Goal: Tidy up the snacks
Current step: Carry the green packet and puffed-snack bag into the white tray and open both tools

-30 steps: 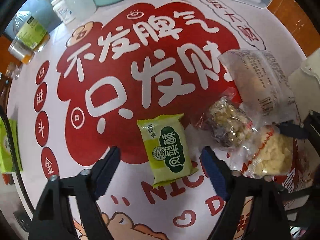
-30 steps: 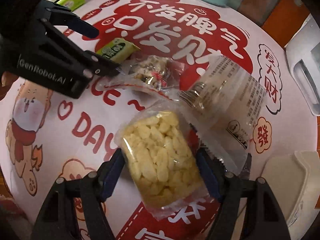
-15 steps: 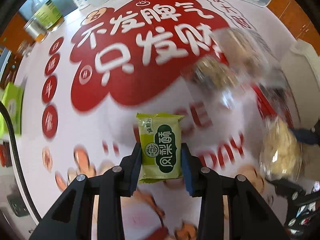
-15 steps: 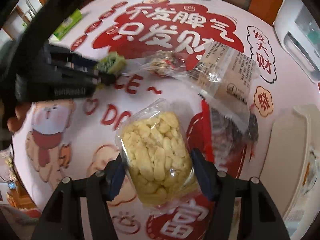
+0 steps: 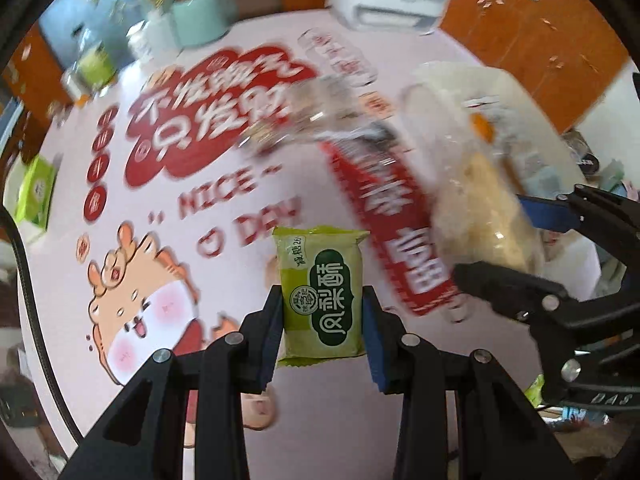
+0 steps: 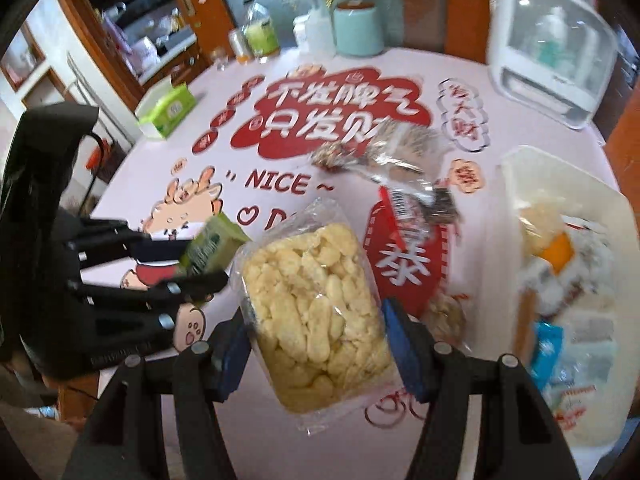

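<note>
My left gripper is shut on a green pastry packet, held above the printed tablecloth. That packet and the left gripper show at the left of the right wrist view. My right gripper is shut on a clear bag of yellow puffed snacks, also lifted off the table. The same bag and the right gripper appear blurred in the left wrist view. A white bin at the right holds several snack packs.
Two clear snack packets lie on the cloth mid-table. A white appliance, a teal canister and bottles line the far edge. A green tissue box sits at the far left.
The left gripper closed on the green packet and lifted it. Both grippers rose and swung right toward the white bin, each with its snack.
</note>
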{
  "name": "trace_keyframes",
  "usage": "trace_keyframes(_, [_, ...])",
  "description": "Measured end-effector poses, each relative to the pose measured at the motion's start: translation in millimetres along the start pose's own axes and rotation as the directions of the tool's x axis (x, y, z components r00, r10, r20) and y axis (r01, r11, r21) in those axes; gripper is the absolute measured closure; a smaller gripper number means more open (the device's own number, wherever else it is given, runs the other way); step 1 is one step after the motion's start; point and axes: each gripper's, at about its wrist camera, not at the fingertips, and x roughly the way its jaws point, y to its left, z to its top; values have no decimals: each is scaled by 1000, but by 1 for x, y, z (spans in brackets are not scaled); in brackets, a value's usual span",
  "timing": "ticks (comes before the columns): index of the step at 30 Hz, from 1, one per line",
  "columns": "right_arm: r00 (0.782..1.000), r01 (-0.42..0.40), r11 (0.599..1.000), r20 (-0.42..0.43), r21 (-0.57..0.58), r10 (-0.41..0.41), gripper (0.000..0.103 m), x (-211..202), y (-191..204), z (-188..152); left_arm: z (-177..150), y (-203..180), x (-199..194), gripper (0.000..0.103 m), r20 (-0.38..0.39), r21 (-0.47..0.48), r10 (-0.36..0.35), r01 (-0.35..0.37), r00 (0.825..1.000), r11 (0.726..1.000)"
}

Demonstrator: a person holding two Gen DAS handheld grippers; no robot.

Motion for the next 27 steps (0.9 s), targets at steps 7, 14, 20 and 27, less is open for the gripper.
trace_keyframes(7, [994, 35, 996, 97, 81, -43, 41, -67, -47, -30, 22, -93, -28, 68, 85, 93, -32, 25, 996, 995])
trace_keyframes(14, [978, 88, 973, 167, 215, -126, 40, -123, -120, -62, 49, -167, -38, 68, 137, 119, -52, 36, 989, 992])
trace_keyframes(20, [965, 110, 943, 193, 314, -177, 40, -148, -179, -77, 75, -211, -40, 68, 176, 115, -39, 19, 984, 993])
trace_keyframes(27, [952, 146, 932, 207, 332, -223, 40, -160, -215, -72, 108, -231, -42, 67, 228, 91, 16, -38, 974, 995])
